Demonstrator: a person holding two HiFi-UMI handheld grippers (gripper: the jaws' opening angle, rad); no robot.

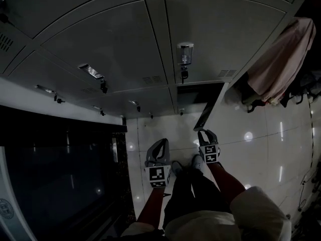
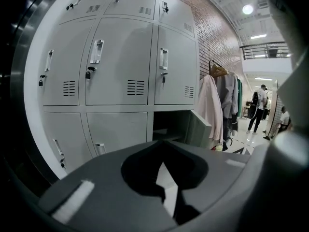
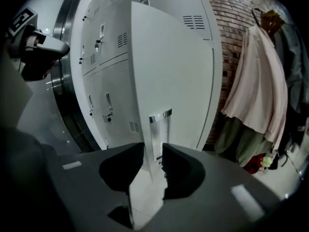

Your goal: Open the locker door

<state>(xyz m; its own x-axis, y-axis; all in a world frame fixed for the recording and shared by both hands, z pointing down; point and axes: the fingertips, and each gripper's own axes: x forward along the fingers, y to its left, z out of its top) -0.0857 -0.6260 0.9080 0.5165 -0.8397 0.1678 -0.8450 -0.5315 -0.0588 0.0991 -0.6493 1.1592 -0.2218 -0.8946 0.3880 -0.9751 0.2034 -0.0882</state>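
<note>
The right hand-held gripper (image 3: 153,148) has its jaws apart and pressing nothing, with the free edge of the locker door (image 3: 174,71) straight ahead between them (its metal handle (image 3: 160,129) is just beyond the tips). The door stands upright, already swung out from its locker. The left hand-held gripper (image 2: 163,143), closed and empty, sits farther from the door, so swinging it wider probably suits the right.

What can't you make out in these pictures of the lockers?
- Inside of the open locker: left gripper view, dark and partly behind its door.
- Door below its handle: right gripper view, covered by the right gripper.
- Hanging lock: head view, too small and dim.
</note>
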